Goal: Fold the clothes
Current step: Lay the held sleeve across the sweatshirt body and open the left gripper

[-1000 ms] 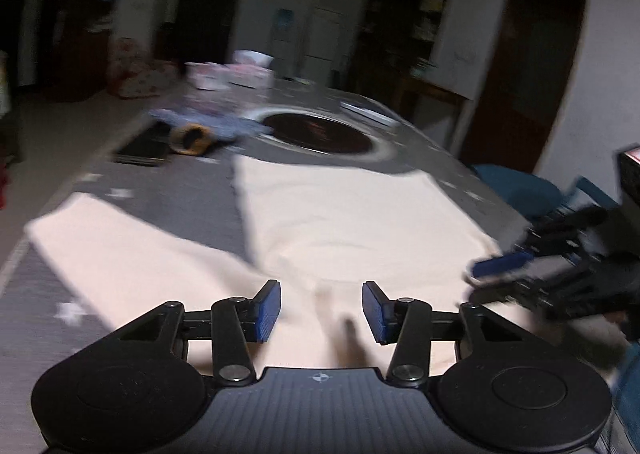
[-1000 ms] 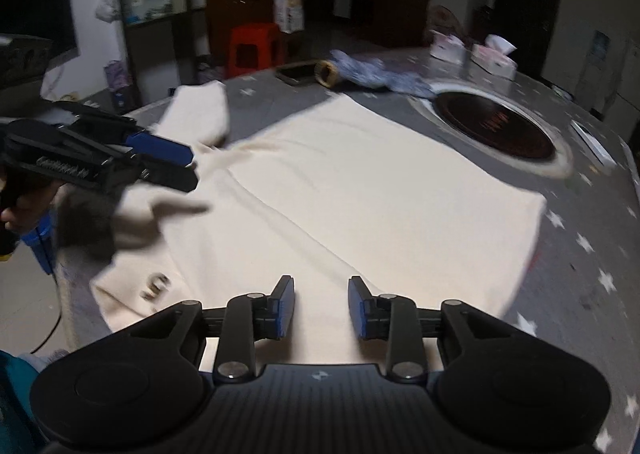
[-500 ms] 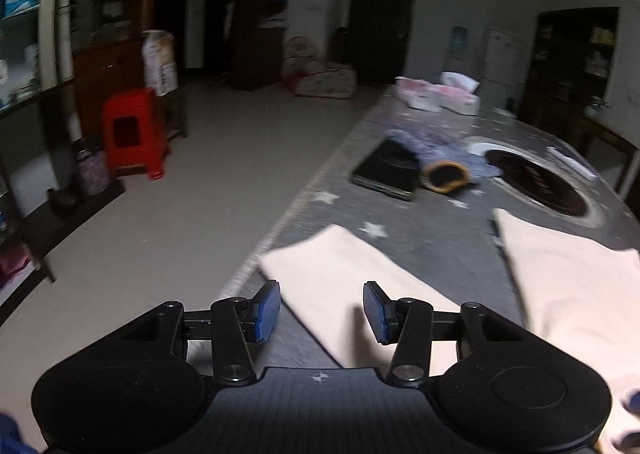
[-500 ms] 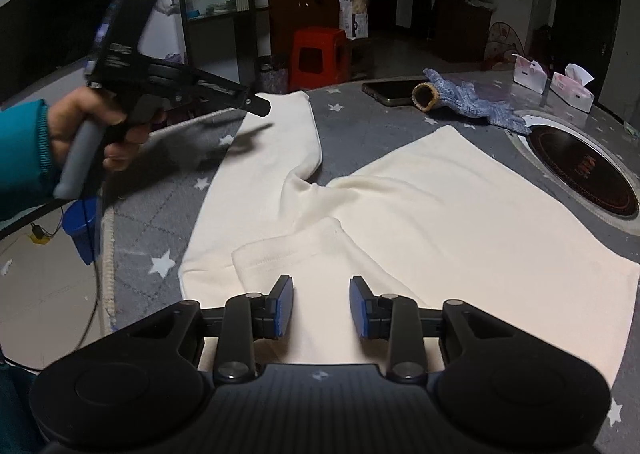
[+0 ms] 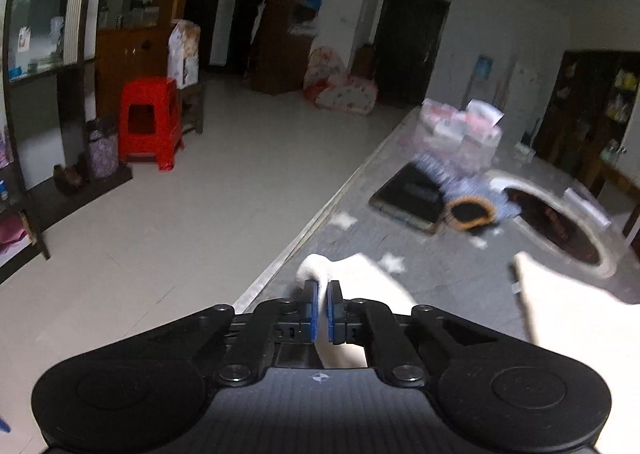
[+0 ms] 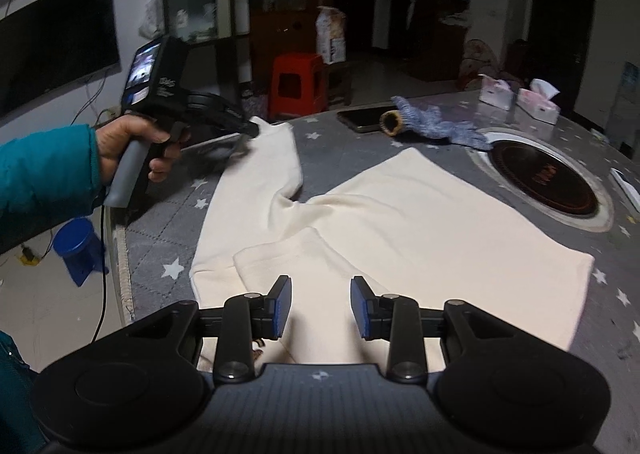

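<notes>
A cream long-sleeved top (image 6: 400, 221) lies flat on the grey star-patterned table (image 6: 168, 254). Its one sleeve (image 6: 260, 169) stretches toward the table's left edge. My left gripper (image 5: 321, 304) is shut on the cuff end of that sleeve (image 5: 320, 270); in the right wrist view it (image 6: 252, 127) is held by a hand at the sleeve's far end. My right gripper (image 6: 320, 304) is open and empty, hovering over the near folded part of the top.
A dark phone (image 6: 364, 119), a blue knitted glove (image 6: 432, 123) and tissue packs (image 6: 520, 97) lie at the far side. A round black hob (image 6: 544, 177) is set in the table on the right. A red stool (image 6: 296, 85) stands on the floor beyond the table edge.
My left gripper swung from the body of the top to the sleeve end and closed on the cuff. My right gripper stayed open, shifting slightly over the top.
</notes>
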`<state>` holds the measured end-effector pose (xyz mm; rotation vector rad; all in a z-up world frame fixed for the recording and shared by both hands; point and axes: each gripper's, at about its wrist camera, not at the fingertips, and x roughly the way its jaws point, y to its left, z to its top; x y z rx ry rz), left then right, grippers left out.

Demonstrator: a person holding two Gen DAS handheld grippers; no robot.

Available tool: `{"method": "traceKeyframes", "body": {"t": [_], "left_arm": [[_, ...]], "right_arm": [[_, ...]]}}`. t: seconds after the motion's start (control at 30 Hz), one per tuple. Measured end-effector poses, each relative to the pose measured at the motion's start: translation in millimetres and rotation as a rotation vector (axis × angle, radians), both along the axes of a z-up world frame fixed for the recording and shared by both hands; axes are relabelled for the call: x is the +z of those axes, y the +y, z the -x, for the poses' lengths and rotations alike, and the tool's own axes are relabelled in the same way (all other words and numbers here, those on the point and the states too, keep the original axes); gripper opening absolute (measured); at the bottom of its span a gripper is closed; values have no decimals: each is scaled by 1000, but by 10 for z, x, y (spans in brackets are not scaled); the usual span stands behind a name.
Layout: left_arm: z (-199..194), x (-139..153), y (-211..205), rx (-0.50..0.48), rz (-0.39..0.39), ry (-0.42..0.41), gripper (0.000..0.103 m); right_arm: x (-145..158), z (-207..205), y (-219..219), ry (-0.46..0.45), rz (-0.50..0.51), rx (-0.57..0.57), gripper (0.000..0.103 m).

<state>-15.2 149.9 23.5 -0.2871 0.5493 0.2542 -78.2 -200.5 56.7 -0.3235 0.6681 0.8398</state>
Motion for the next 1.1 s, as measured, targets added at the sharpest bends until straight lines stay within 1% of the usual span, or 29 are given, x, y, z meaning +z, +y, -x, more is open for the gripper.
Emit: {"method": "traceKeyframes", "body": {"t": [0.03, 0.13, 0.2, 0.37, 0.43, 0.53, 0.6, 0.67, 0.77, 0.87, 0.93, 1.0, 1.03, 1.1], "left_arm": [[43, 61, -29, -15, 10, -21, 5], [196, 354, -210, -107, 42, -107, 4], [297, 551, -385, -185, 53, -165, 4], [510, 954, -919, -412, 138, -278, 4], [584, 1050, -1153, -496, 160, -305, 4], [699, 1100, -1559, -644, 203, -319, 4], [729, 1034, -1867, -737, 200, -300, 5], [762, 904, -2120, -806, 194, -258, 5], [742, 705, -2379, -884, 198, -161, 8], [778, 591, -2504, -955, 193, -90, 12], [829, 550, -2484, -969, 146, -83, 12], [855, 520, -2361, -945, 123, -70, 12], [867, 504, -2299, -932, 112, -64, 12], [843, 464, -2120, -868, 76, -47, 12]], "right_arm": [[15, 10, -40, -1, -5, -14, 32], [41, 24, -165, -1, -16, -58, 32], [46, 38, -281, 0, -23, -102, 32], [44, 89, -554, 5, -54, -202, 32], [48, 135, -684, 1, -68, -244, 32], [51, 194, -893, 5, -92, -306, 32], [37, 220, -1038, 10, -106, -354, 32], [19, 238, -1167, 17, -118, -399, 32], [-7, 270, -1315, 27, -137, -450, 32], [-8, 322, -1454, 26, -149, -488, 32], [-4, 342, -1518, 21, -153, -507, 32], [-4, 326, -1540, 20, -158, -519, 32], [-4, 318, -1548, 20, -161, -524, 32], [-2, 302, -1518, 18, -165, -514, 32]]}}
